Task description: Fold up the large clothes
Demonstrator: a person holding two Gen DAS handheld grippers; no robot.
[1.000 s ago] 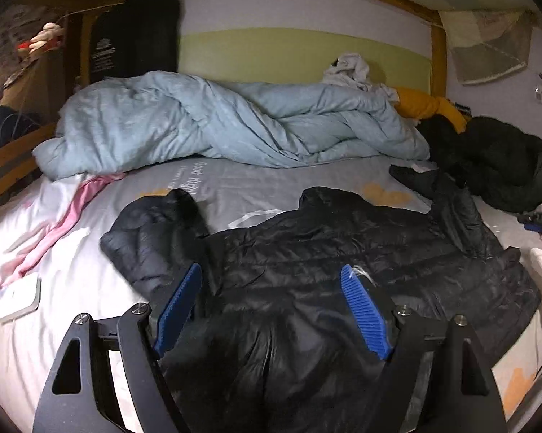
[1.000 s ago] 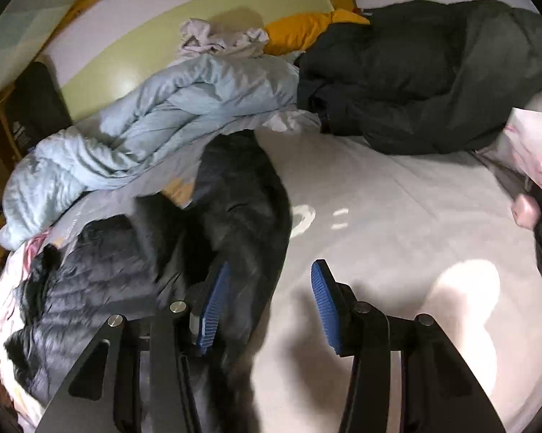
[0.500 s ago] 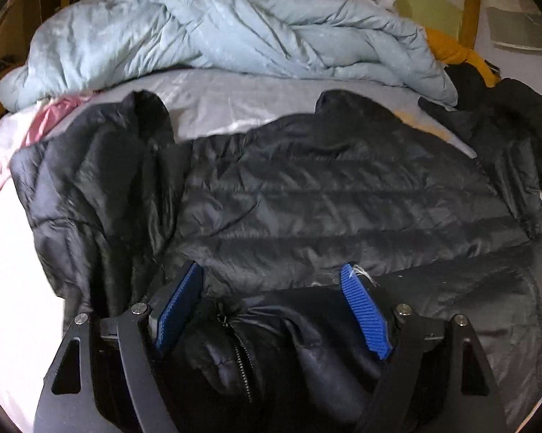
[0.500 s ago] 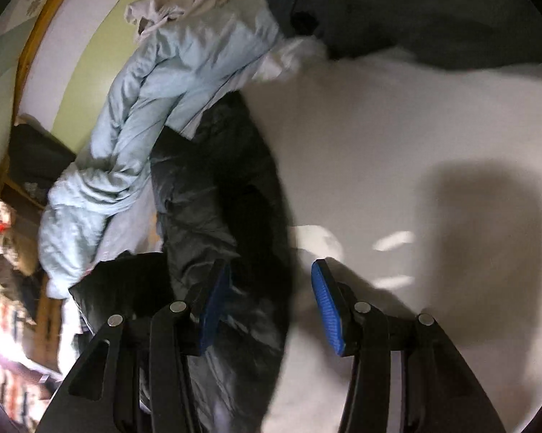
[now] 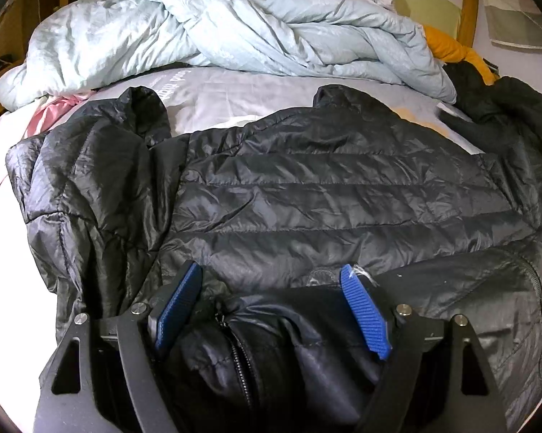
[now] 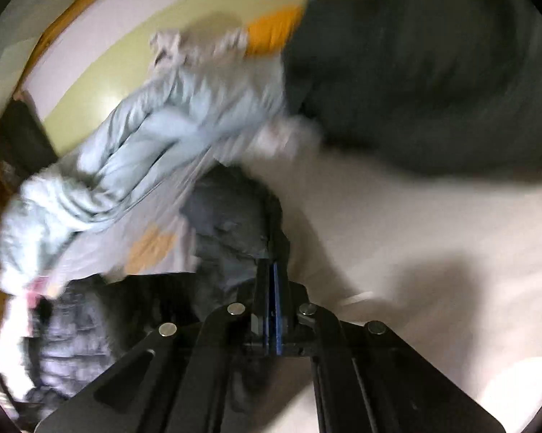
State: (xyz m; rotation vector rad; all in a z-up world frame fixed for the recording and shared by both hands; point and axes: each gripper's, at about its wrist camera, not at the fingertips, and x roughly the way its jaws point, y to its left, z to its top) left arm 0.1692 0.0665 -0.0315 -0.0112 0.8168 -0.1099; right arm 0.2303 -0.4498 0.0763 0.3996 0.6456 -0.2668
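Note:
A black quilted puffer jacket (image 5: pixel 325 195) lies spread on the bed, collar away from me, one sleeve bunched at the left. My left gripper (image 5: pixel 271 299) is open, its blue pads either side of the jacket's hem fold and zipper near me. In the blurred right wrist view my right gripper (image 6: pixel 272 270) is shut on the jacket's right sleeve (image 6: pixel 231 216), which rises as a dark fold in front of the pads. The jacket body shows at lower left there.
A crumpled light blue duvet (image 5: pixel 216 32) lies across the head of the bed against the wooden headboard. A dark coat pile (image 6: pixel 433 83) and an orange cloth (image 5: pixel 451 45) sit at the right. Pink cloth (image 5: pixel 54 108) lies at the left. White sheet (image 6: pixel 433 252) spreads to the right.
My right gripper has shut on the jacket's sleeve and is swinging, blurring its view. My left gripper has moved down and closer over the jacket hem, still open.

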